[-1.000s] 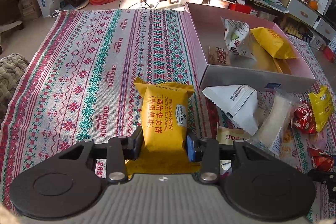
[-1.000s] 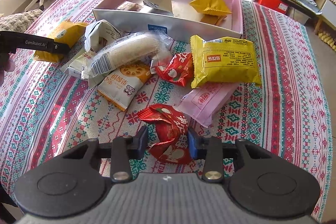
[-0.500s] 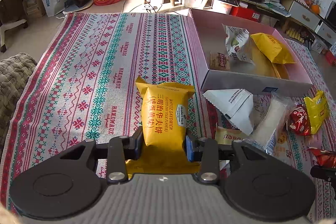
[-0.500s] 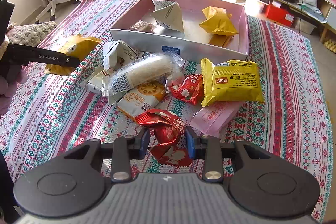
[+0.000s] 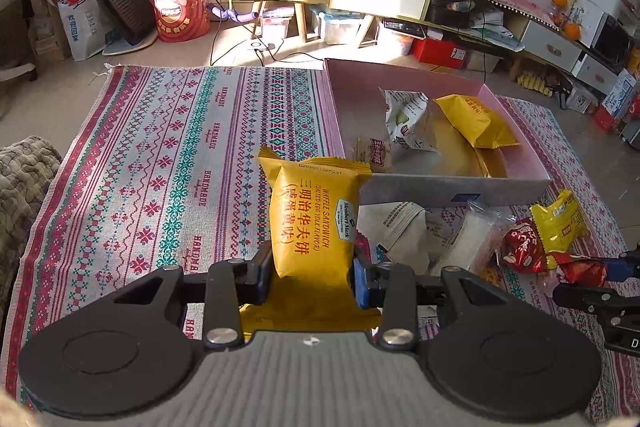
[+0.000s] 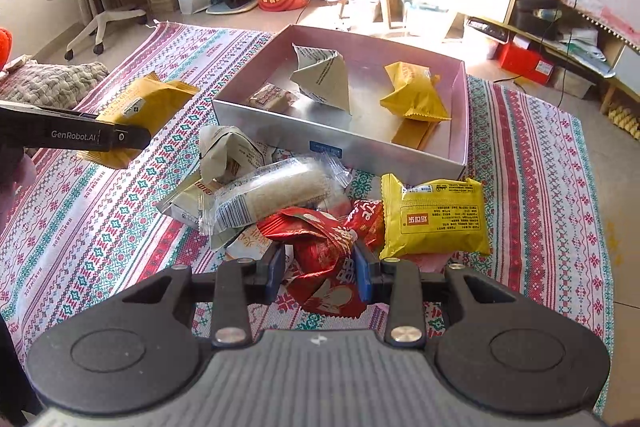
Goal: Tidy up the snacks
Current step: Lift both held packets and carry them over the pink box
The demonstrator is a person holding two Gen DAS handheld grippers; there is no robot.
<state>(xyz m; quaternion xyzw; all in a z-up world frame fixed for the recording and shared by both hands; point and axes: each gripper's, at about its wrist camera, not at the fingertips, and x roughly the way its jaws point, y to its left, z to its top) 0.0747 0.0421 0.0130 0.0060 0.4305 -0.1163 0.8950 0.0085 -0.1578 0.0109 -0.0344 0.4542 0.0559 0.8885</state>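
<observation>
Left wrist view: the yellow waffle sandwich packet (image 5: 310, 223) is clamped upright between the pads of the left gripper (image 5: 313, 277), clear of the patterned cloth (image 5: 160, 163) and just left of the pink box (image 5: 456, 191). Right wrist view: the red snack wrapper (image 6: 324, 263) is pinched in the narrow jaws of the right gripper (image 6: 320, 273), above the loose pile. Inside the box lie a white triangular packet (image 6: 320, 77), a yellow packet (image 6: 414, 93) and a small brown packet (image 6: 270, 97). Just in front of the box wall, on the cloth, rest a clear-wrapped white roll (image 6: 272, 193), a yellow square packet (image 6: 434, 217) and a crumpled white packet (image 6: 228, 155), touching one another
</observation>
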